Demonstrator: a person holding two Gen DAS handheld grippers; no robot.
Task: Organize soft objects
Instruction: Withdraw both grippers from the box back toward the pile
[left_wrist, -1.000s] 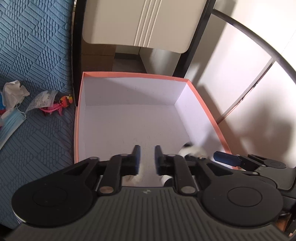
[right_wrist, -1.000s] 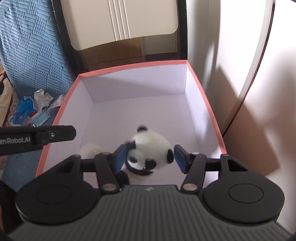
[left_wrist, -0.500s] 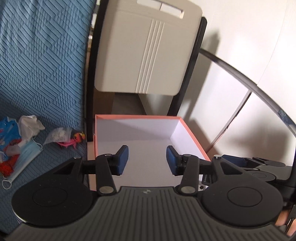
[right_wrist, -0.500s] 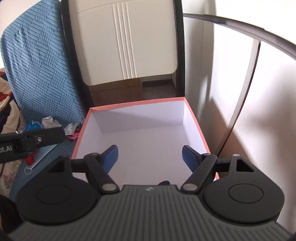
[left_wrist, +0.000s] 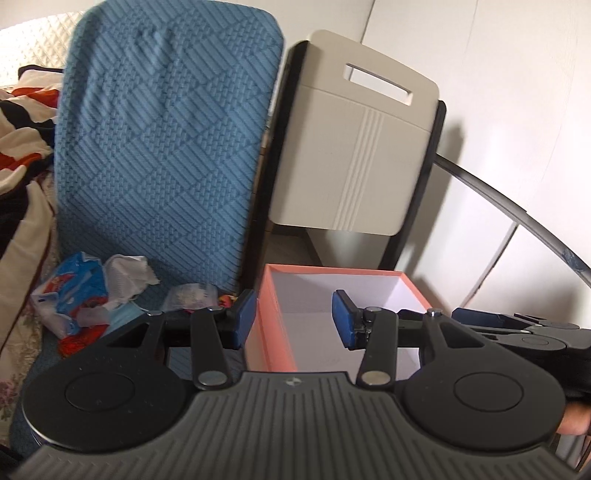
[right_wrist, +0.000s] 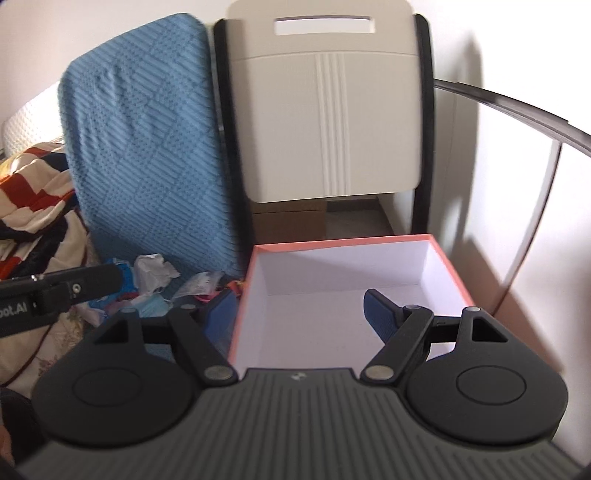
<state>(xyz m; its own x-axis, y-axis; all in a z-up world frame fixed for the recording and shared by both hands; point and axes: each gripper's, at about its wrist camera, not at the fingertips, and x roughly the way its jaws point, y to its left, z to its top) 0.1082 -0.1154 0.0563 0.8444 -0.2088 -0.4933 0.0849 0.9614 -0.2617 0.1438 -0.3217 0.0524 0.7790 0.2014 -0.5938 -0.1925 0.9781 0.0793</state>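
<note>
The white box with an orange-pink rim (left_wrist: 280, 269) (right_wrist: 332, 243) stands on a seat; the part of its floor that shows is bare, and the near part is hidden behind my grippers. My left gripper (left_wrist: 293, 319) is open and empty, raised over the box's left wall. My right gripper (right_wrist: 299, 312) is open wide and empty, raised over the box's near left part. The right gripper's tip (left_wrist: 517, 321) shows at right in the left wrist view; the left gripper's arm (right_wrist: 59, 291) shows at left in the right wrist view. A heap of soft items lies left of the box: crumpled white tissue (left_wrist: 127, 273) (right_wrist: 153, 267), a blue face mask (right_wrist: 153, 308), a blue-red packet (left_wrist: 74, 288).
A blue quilted chair back (left_wrist: 162, 140) (right_wrist: 147, 147) rises behind the heap. A cream folding chair back with a black frame (left_wrist: 354, 147) (right_wrist: 328, 122) stands behind the box. A striped blanket (left_wrist: 18, 122) (right_wrist: 33, 192) lies at far left. A white wall and a curved dark rail (right_wrist: 517, 99) are at right.
Both grippers have opened, let go of the plush toys and lifted up and back from the box. The panda toy is no longer in view.
</note>
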